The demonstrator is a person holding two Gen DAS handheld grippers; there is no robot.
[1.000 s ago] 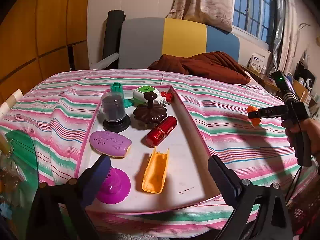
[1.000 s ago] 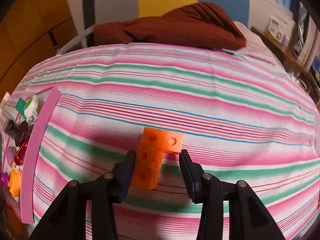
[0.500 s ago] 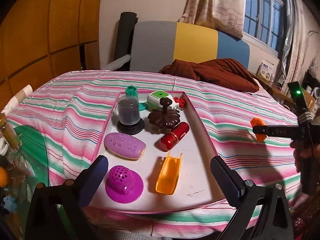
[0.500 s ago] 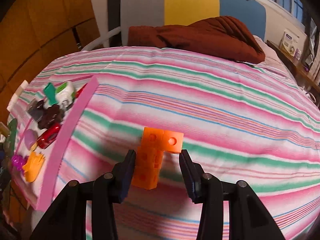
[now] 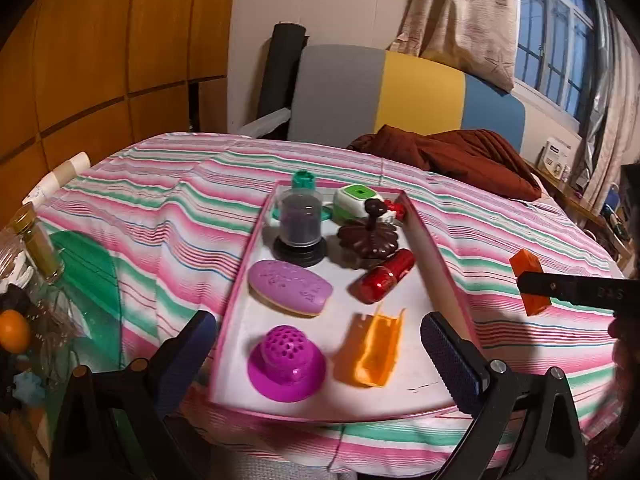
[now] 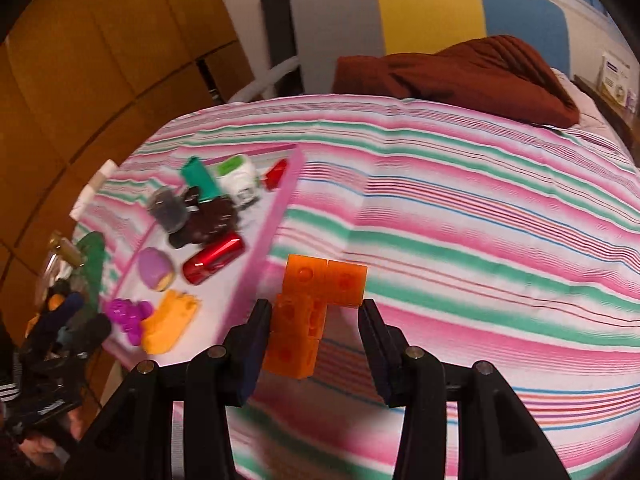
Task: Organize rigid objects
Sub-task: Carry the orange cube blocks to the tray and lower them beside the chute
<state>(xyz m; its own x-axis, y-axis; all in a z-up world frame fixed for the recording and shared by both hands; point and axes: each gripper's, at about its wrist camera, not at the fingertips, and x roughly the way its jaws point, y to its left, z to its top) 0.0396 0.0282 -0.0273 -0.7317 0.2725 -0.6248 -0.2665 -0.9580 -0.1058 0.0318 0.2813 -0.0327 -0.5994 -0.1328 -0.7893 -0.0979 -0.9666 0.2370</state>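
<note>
The right gripper (image 6: 316, 326) clamps the stiff, light orange block piece (image 6: 316, 300) by its stem, just right of the pink tray (image 5: 444, 268); left gripper (image 5: 316, 340) gapes empty.

Between my right gripper's (image 6: 312, 330) matt black plastic fingers sits a smooth orange plastic block piece (image 6: 316, 304) with round dimples. The striped bedcover (image 6: 480, 220) is soft woven cloth. On the pink-edged tray (image 5: 448, 280) with its smooth white floor, the red canister (image 5: 384, 276) gleams like glossy metal, while the purple soap-shaped bar (image 5: 290, 288) looks matt.
</note>
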